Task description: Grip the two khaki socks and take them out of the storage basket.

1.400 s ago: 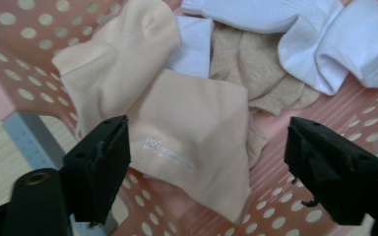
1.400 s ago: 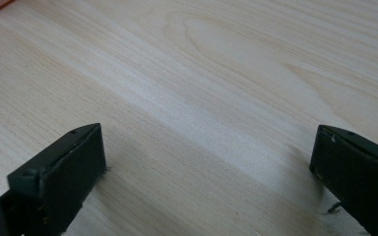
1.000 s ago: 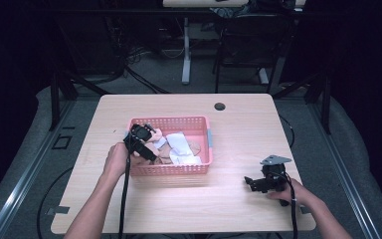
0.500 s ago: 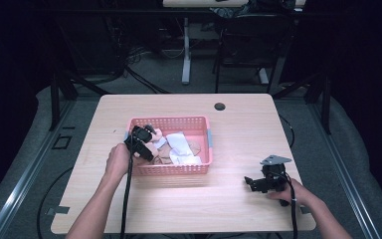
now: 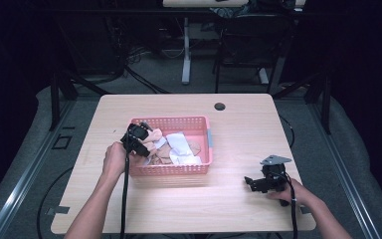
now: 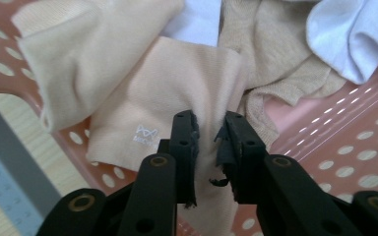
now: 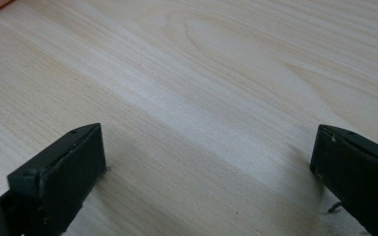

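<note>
On the wooden table, the left gripper has just been closing and is pinching a beige sock inside the pink basket; neighbouring socks just beyond may be dragging out with it, while the right gripper is resting wide apart.

High view: table lit evenly from above, room around it v. dark — far floor and side edges sink to near black. Slightly soft, low res; small stuff in the pink basket hard to make out. Left gripper view: bright, cloth fairly sharp, bottom foreground dark and a bit soft, streaks of glare on the basket wall at right. Right gripper view: warm, even light on wood — soft shadow patches, corners blur.
</note>
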The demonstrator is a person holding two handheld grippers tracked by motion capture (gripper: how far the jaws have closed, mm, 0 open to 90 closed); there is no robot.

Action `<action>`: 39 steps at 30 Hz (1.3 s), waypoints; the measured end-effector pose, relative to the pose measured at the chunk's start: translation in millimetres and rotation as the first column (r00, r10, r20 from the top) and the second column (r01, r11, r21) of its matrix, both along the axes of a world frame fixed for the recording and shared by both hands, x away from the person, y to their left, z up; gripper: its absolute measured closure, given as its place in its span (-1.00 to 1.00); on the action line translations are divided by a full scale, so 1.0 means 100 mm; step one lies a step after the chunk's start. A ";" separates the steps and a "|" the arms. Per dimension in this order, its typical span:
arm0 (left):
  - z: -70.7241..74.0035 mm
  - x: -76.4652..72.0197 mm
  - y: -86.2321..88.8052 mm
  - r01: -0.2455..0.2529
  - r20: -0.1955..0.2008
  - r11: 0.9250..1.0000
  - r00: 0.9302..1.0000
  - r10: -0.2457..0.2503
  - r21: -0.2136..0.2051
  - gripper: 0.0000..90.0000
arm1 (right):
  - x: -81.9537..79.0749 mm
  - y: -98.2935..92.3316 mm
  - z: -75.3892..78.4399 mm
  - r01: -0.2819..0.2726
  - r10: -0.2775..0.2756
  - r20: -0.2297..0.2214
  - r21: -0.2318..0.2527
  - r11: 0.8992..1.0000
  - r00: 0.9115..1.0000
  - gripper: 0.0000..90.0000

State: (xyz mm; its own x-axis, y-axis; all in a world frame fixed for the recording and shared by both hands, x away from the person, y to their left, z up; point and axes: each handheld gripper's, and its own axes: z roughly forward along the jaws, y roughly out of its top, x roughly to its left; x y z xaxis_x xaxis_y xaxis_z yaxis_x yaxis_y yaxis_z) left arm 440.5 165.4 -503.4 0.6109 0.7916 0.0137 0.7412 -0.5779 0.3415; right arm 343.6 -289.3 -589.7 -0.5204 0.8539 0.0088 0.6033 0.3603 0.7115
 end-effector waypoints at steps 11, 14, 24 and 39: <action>0.14 -0.04 0.06 0.009 0.010 0.999 1.000 -0.009 -0.043 0.85 | 0.00 0.00 0.00 0.000 0.000 0.000 0.000 1.000 1.000 -1.00; 0.26 -0.06 0.06 0.016 0.019 0.999 1.000 -0.015 -0.047 0.85 | 0.00 0.00 0.00 0.000 0.000 0.000 0.000 1.000 1.000 -1.00; 0.52 -0.10 0.07 0.042 0.041 0.997 0.998 -0.040 -0.070 0.85 | 0.00 0.00 0.00 0.000 0.000 0.001 0.000 1.000 1.000 -1.00; 0.83 -0.12 0.11 0.071 0.057 0.992 0.996 -0.065 -0.108 0.85 | 0.00 0.00 0.00 0.000 0.000 0.000 0.001 1.000 1.000 -1.00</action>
State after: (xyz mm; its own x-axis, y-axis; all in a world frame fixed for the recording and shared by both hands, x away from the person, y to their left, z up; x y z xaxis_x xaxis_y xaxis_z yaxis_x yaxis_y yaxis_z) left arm 428.9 176.1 -420.7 0.6638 0.7470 -0.0367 0.6808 -0.5832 0.4433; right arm 343.7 -289.4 -589.8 -0.5205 0.8538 0.0094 0.6029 0.3598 0.7121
